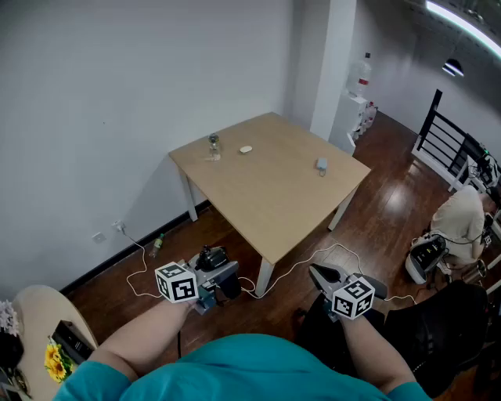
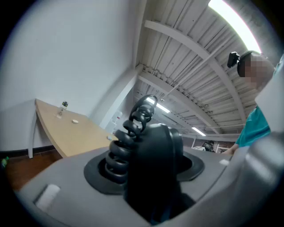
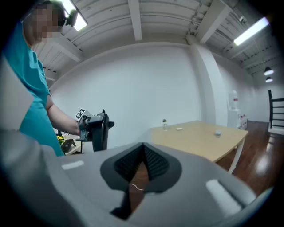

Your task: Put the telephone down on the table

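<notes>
1. We hold our left gripper level in front of us, its jaws clamped on the black telephone handset
2. Our right gripper tips slightly downward, jaws closed tip to tip, nothing between them
3. Our left forearm and right forearm reach forward, apart

A light wooden table on white legs stands mid-frame against a plain white wall, on a dark wood floor, with a white pillar at upper right, a black railing at the right edge and a strip light above it.
</notes>
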Demonstrator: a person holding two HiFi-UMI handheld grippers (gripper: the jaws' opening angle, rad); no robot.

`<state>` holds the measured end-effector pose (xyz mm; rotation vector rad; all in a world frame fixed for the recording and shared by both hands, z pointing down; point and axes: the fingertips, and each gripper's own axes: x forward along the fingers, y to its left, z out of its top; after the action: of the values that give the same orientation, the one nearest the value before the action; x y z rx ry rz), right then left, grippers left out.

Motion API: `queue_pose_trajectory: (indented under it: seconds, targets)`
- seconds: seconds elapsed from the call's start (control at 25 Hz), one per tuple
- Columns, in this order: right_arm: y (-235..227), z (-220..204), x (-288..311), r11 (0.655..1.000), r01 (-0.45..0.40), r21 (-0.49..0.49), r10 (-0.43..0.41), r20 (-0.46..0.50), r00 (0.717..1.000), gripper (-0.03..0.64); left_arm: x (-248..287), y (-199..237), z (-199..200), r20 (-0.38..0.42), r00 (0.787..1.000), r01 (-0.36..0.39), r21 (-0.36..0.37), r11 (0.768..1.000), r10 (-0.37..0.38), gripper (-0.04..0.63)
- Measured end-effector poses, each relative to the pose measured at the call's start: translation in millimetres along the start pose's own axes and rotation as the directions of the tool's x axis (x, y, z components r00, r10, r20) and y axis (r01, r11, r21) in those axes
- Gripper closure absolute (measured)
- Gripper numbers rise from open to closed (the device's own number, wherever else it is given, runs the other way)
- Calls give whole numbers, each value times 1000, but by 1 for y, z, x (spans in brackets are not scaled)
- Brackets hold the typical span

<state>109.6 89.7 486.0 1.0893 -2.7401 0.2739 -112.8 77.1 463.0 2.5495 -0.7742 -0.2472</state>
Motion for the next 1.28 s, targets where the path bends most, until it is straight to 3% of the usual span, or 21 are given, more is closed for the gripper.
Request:
queue_pose_trajectory:
  seconds: [0.24, 0.52, 1.08, 1.28]
  targets:
    - [-28, -3, -15, 1000, -23, -19, 23, -17, 1000, 614, 39, -7, -12, -12, 1000, -4, 12, 1000, 4, 284]
    - [-59, -4, 6, 1000, -26, -2, 26, -35, 999, 614, 72, 8, 1, -14, 1000, 25, 23, 999, -25, 284]
    - [-131, 18, 144, 984, 161, 71, -157, -58, 986, 614, 104, 162, 73, -79, 986, 145, -31, 989, -147, 284]
    - [-157, 34, 172, 978, 193, 80, -188, -63, 980, 614, 125, 201, 97, -88, 985, 149, -33, 988, -152, 285]
